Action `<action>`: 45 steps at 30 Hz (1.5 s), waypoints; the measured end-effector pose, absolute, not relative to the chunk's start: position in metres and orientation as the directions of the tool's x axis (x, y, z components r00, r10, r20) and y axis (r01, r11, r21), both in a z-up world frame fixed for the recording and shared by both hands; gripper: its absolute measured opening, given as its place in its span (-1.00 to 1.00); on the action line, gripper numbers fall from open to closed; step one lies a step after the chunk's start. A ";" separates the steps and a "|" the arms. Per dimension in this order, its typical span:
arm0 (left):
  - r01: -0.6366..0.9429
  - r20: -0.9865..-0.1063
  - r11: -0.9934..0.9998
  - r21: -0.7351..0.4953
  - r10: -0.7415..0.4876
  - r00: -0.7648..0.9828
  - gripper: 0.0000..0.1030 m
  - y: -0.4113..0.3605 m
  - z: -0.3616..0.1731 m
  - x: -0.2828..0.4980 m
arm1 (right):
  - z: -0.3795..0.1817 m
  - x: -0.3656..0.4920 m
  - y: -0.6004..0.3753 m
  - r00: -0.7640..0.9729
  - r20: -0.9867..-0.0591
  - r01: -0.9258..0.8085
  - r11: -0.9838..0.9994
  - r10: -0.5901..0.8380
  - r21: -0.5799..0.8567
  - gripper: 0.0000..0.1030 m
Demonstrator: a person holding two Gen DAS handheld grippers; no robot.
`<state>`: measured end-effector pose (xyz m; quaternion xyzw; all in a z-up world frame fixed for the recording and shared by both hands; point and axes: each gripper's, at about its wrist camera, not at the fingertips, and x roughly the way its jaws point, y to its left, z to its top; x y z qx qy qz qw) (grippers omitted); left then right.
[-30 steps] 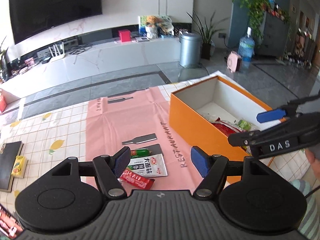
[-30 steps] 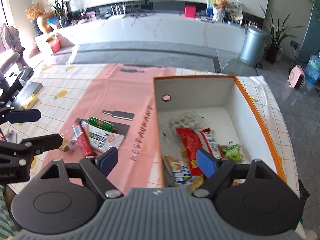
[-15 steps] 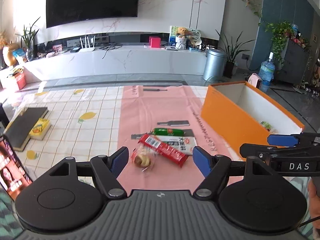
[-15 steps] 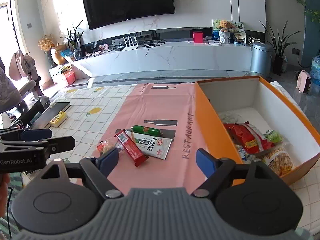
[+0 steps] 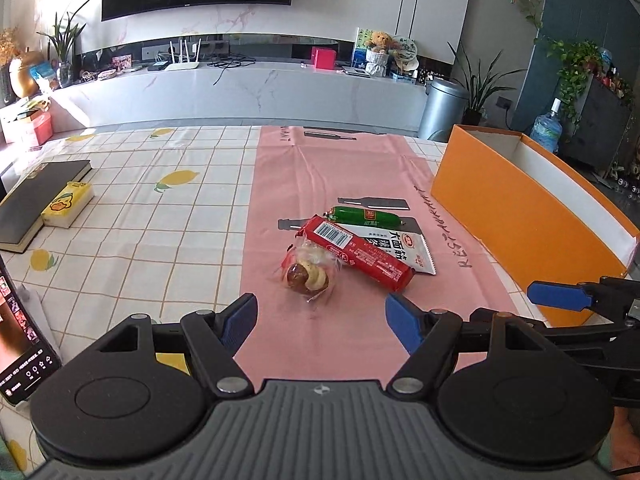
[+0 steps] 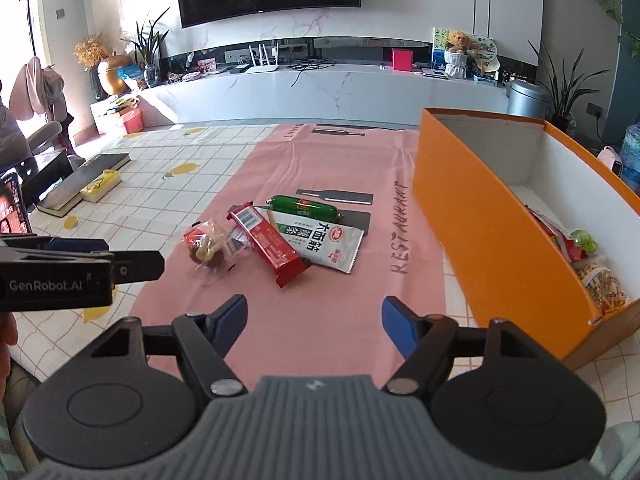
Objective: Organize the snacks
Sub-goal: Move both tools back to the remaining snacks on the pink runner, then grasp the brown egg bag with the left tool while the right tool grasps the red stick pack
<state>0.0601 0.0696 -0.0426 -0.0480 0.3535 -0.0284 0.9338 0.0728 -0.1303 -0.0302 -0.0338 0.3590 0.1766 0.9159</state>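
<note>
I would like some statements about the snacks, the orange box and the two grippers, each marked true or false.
1. The red bar lies partly on the white packet. True.
2. The orange box is empty. False: several snack bags lie inside it.
3. The green sausage is inside the box. False: it lies on the pink mat, beyond the white packet.
4. The left gripper holds nothing. True: its jaws are wide open.
5. The right gripper grips the clear cookie bag. False: its jaws are closing with nothing between them; the bag lies on the mat.
</note>
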 end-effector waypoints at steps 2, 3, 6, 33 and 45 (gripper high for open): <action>0.018 -0.657 0.994 -0.104 -0.082 0.750 0.67 0.070 -0.047 0.065 | -0.035 0.077 -0.125 0.677 -0.670 -0.362 0.930 0.305 0.057 0.29; 0.017 -0.655 0.994 -0.106 -0.083 0.751 0.67 0.071 -0.048 0.068 | -0.037 0.079 -0.123 0.675 -0.670 -0.370 0.927 0.308 0.053 0.25; 0.003 -0.657 0.992 -0.126 -0.086 0.749 0.67 0.074 -0.054 0.078 | -0.044 0.086 -0.114 0.674 -0.671 -0.395 0.918 0.310 0.027 0.19; -0.142 -0.690 0.925 -0.353 -0.155 0.707 0.67 0.095 -0.094 0.124 | -0.094 0.146 -0.072 0.643 -0.700 -0.484 0.873 0.309 -0.060 -0.35; -0.159 -0.695 0.919 -0.360 -0.150 0.703 0.30 0.093 -0.097 0.135 | -0.094 0.132 -0.089 0.631 -0.713 -0.449 0.893 0.306 -0.014 -0.39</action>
